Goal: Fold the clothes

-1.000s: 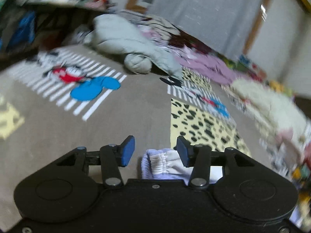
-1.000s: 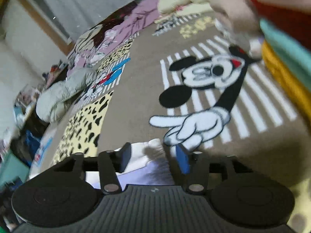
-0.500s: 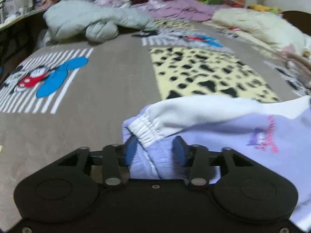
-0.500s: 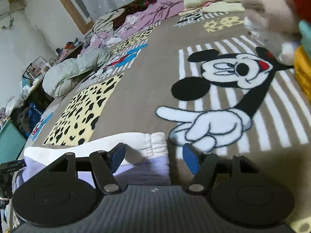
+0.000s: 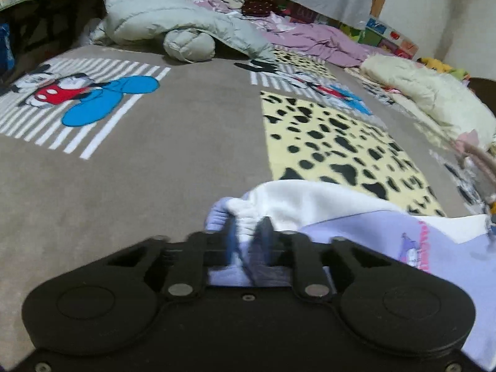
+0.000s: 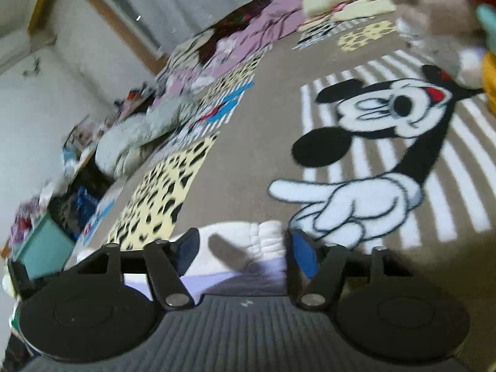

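A lilac and white sweatshirt lies on the brown cartoon-print blanket, its small cartoon print facing up. My left gripper is shut on its ribbed white and lilac cuff. In the right wrist view the other ribbed cuff of the sweatshirt lies between the fingers of my right gripper, which stands open around it without pinching it.
A grey padded jacket lies bunched at the far side of the blanket. Purple and cream bedding and other clothes pile up behind and to the right. A stack of coloured fabric sits at the right edge of the right wrist view.
My left gripper's fingers have closed on the ribbed cuff. The right gripper stays open over the other cuff, its view tilted and blurred by movement.
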A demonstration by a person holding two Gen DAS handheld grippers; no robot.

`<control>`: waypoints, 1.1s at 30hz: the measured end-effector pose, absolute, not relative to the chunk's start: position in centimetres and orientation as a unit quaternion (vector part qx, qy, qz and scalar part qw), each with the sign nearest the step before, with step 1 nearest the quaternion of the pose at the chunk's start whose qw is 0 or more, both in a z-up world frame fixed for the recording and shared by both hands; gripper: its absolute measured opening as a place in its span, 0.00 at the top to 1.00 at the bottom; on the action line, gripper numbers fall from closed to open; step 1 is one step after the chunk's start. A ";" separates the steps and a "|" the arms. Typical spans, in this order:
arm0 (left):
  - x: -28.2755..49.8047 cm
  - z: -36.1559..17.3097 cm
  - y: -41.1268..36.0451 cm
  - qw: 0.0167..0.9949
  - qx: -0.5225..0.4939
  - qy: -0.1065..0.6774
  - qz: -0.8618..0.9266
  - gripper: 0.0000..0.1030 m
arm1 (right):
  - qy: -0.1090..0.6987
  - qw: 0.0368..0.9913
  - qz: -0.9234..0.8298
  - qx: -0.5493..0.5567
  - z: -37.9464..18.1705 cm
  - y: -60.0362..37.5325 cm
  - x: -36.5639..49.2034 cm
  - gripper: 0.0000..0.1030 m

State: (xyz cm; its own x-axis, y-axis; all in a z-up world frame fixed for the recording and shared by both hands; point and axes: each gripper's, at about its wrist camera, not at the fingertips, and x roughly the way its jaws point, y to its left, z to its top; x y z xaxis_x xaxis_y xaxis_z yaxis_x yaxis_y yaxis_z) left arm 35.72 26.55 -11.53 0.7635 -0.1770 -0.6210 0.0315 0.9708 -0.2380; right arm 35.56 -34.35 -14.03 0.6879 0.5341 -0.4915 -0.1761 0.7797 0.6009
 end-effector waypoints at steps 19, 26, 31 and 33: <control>36.7 -11.2 28.4 0.940 -0.172 0.292 0.020 0.94 | 0.321 0.908 0.125 0.240 -12.3 -33.5 40.7 0.78; 37.2 -11.8 28.2 0.933 -0.157 0.319 0.049 0.46 | 0.374 0.899 0.075 0.216 -13.1 -32.4 42.6 0.69; 35.8 -10.8 29.5 0.937 -0.179 0.295 0.057 0.45 | 0.345 0.904 0.063 0.244 -10.9 -33.7 40.5 0.48; 35.2 -10.4 30.0 0.937 -0.182 0.291 0.060 0.45 | 0.338 0.907 0.060 0.242 -10.1 -34.3 38.8 0.48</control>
State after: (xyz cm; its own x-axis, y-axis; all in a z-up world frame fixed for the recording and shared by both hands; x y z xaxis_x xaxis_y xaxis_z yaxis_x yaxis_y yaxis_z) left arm 35.16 29.96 -10.40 0.8233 0.0058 -0.5675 -0.2180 0.9265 -0.3069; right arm 38.84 -34.34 -10.14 0.7639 0.2733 -0.5846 0.0545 0.8753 0.4805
